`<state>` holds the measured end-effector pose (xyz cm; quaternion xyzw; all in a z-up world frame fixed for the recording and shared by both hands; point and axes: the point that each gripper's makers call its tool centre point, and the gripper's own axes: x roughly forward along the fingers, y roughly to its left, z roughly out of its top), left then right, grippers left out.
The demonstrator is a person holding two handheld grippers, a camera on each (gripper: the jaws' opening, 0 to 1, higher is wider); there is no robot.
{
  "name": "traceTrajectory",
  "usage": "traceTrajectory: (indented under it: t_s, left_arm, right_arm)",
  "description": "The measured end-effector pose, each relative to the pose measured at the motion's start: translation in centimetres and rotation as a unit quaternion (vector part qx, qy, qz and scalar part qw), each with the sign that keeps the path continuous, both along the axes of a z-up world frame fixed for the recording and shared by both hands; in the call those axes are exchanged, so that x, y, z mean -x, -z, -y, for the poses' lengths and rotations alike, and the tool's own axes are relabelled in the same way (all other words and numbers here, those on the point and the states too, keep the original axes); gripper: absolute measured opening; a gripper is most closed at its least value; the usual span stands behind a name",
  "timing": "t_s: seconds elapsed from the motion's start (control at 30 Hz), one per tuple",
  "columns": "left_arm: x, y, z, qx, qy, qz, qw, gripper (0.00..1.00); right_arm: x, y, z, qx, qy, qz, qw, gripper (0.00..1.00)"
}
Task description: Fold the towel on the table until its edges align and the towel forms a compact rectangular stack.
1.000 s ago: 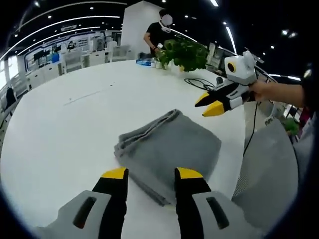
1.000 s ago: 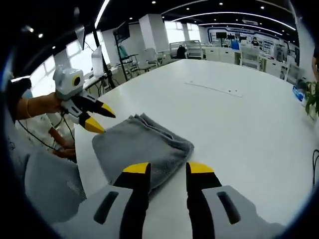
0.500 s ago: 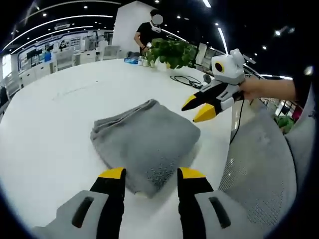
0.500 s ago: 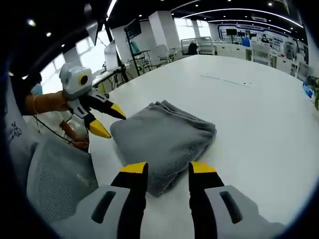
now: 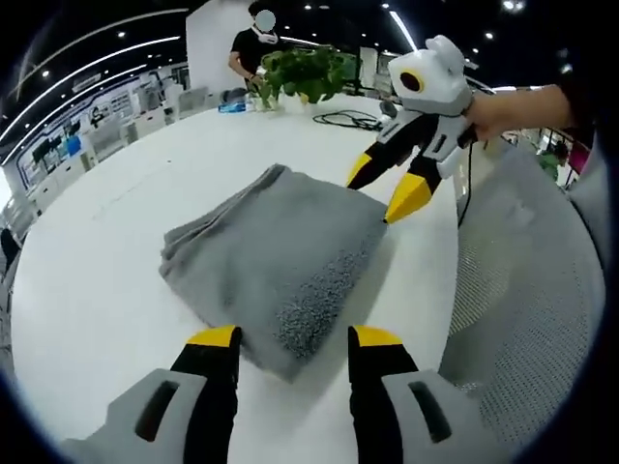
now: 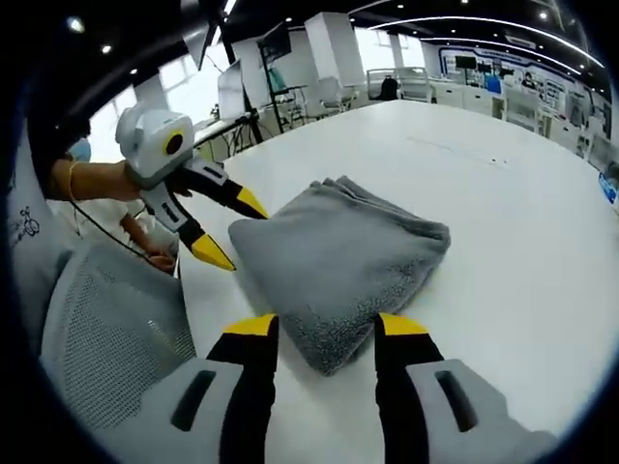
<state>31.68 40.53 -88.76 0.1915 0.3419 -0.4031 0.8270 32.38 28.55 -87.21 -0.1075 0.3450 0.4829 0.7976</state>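
Your towel (image 5: 274, 253) lies near the edge of the white table (image 5: 116, 242) closest to you, already doubled into a thick grey pad with its layered edges bunched along the far side. It reads as a rough rectangle, though the near corner looks a little rounded and the stacked edges are not perfectly flush, so I judge the folding to be close to done or to need 1 last tidy.

Your left gripper (image 5: 292, 337) hangs just short of the towel's near corner with its 2 jaws spread apart and nothing between them. Your right gripper (image 6: 322, 326) is in the same condition, jaws parted and empty, poised at another corner of the pad (in the left gripper view (image 5: 385, 190) it hovers over the towel's right edge).

If you go for another fold, bite all the layers of a corner at once with each gripper, lift both ends evenly and lay them straight across so the edges meet. If you only square it up, nudge the bunched edges inward gently and avoid dragging the pad toward the table's edge beside the mesh chair (image 5: 522, 290).
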Motion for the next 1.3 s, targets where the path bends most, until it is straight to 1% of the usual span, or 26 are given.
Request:
traceTrajectory:
  t_s: [0.07, 0.2, 0.37, 0.5, 0.57, 0.63, 0.77, 1.0, 1.2, 1.3]
  left_arm:
    - [-0.1, 0.6, -0.1, -0.007, 0.003, 0.002, 1.0000, 0.45]
    - [-0.2, 0.6, 0.0, -0.008, 0.000, 0.003, 1.0000, 0.44]
    - [-0.8, 0.7, -0.3, -0.016, 0.000, 0.009, 0.9998, 0.38]
    - [-1.1, 0.9, -0.4, -0.011, -0.004, 0.005, 0.9999, 0.36]
    - [-1.3, 1.0, -0.4, -0.003, -0.011, 0.001, 0.9999, 0.36]
    - [-1.5, 0.9, -0.3, -0.001, -0.012, 0.000, 0.9999, 0.35]
    - [-2.0, 1.0, -0.2, -0.001, -0.007, -0.002, 1.0000, 0.34]
    - [-3.8, 1.2, 0.2, -0.002, -0.001, -0.007, 1.0000, 0.33]
    - [-5.8, 1.3, 0.6, 0.006, 0.005, -0.015, 0.9999, 0.32]
    - [-7.2, 1.4, 0.8, 0.009, 0.006, -0.015, 0.9998, 0.32]
  right_arm:
    - [0.3, 0.5, -0.1, 0.010, -0.004, 0.003, 0.9999, 0.43]
    - [0.9, 1.3, -0.6, 0.020, -0.014, 0.013, 0.9996, 0.44]
    - [0.6, 1.9, -0.7, 0.042, -0.021, 0.033, 0.9984, 0.43]
    - [0.1, 2.0, -0.7, 0.044, -0.017, 0.036, 0.9982, 0.41]
    - [-0.3, 2.1, -0.6, 0.042, -0.011, 0.034, 0.9985, 0.39]
    - [-0.6, 1.9, -0.6, 0.034, -0.003, 0.035, 0.9988, 0.38]
    - [-1.1, 2.1, -0.6, 0.032, 0.000, 0.034, 0.9989, 0.37]
    - [-2.6, 2.2, -0.5, 0.024, 0.017, 0.028, 0.9992, 0.34]
    - [-4.9, 2.5, -0.2, 0.027, 0.030, 0.029, 0.9988, 0.33]
    - [-6.1, 2.5, 0.0, 0.025, 0.039, 0.029, 0.9985, 0.33]
